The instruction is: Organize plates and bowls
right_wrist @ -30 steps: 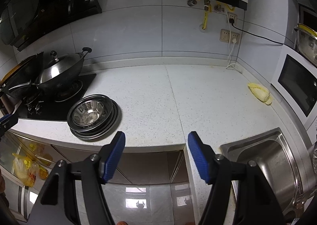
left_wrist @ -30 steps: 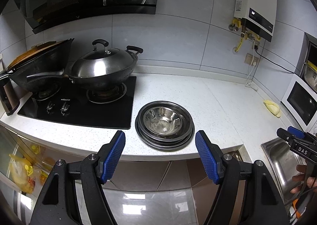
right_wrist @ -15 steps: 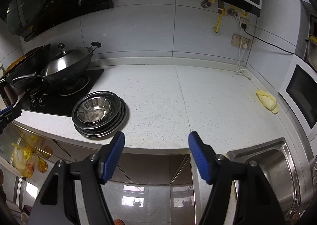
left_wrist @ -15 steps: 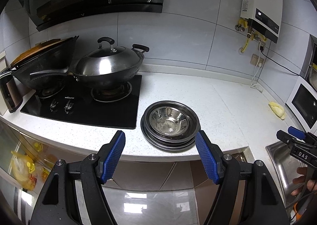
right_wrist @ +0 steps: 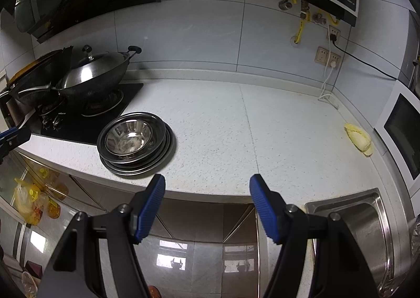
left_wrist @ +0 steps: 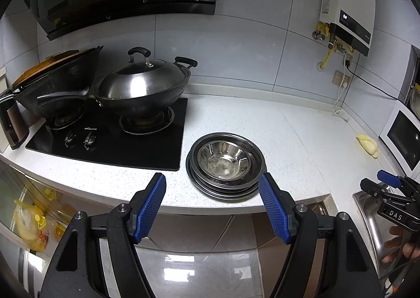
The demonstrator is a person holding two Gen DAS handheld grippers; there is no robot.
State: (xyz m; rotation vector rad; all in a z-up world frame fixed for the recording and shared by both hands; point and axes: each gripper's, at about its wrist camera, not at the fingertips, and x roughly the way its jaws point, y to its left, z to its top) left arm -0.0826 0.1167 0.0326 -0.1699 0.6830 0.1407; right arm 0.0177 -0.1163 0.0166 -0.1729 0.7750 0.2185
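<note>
Stainless steel bowl (left_wrist: 225, 159) nested on top of a stack of steel plates (left_wrist: 223, 187), all sitting on the white speckled table (left_wrist: 302, 145) near its front edge, just at 3 o'clock of the black gas stove (left_wrist: 110, 140). Lidded wok (left_wrist: 141, 85) on the stove's nearer burner, a dark pan (left_wrist: 57, 88) at 9 o'clock of it. Left tool (left_wrist: 212, 203) hovering off the table's front edge, blue pads wide apart, nothing between them, stack just beyond at 12 o'clock. Right tool (right_wrist: 207, 201) likewise spread apart and empty, short of the table edge, stack at 10 o'clock of it. Steel sink (right_wrist: 367, 219) at 3 o'clock of the right tool. Yellow object (right_wrist: 359, 138), perhaps a cabbage piece, lying well apart from the stack beside a white microwave (right_wrist: 401, 135).
</note>
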